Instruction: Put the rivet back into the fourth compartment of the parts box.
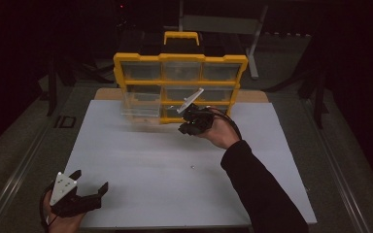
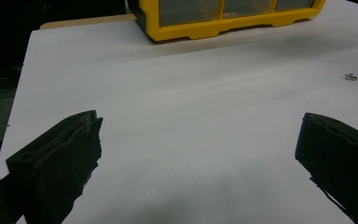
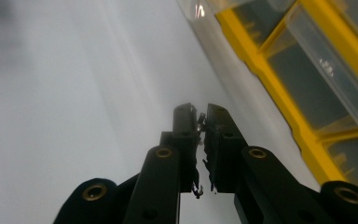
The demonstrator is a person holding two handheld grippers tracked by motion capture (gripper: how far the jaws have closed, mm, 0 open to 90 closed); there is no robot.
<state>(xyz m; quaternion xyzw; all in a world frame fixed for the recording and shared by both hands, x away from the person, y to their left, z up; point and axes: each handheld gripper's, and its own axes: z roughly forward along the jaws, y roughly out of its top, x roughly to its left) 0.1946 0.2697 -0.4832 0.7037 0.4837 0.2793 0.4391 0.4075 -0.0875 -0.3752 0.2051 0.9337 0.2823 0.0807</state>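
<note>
The right gripper (image 3: pixel 202 122) is seen from behind, its two black jaws drawn almost together with a thin slit left between them. A small dark metal piece (image 3: pixel 200 123), too small to be identified, is pinched in that slit near the tips. A white table surface (image 3: pixel 74 93) is spread below and to the left, blurred. At upper right a yellow organizer (image 3: pixel 279 98) is seen tilted in frame, with clear plastic drawers (image 3: pixel 326 65) set in its frame, one clear drawer (image 3: pixel 205 14) pulled out at the top edge.

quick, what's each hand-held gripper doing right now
Left hand-held gripper: open, nothing between its jaws.
Right hand-held gripper: shut on a small metal piece.
</note>
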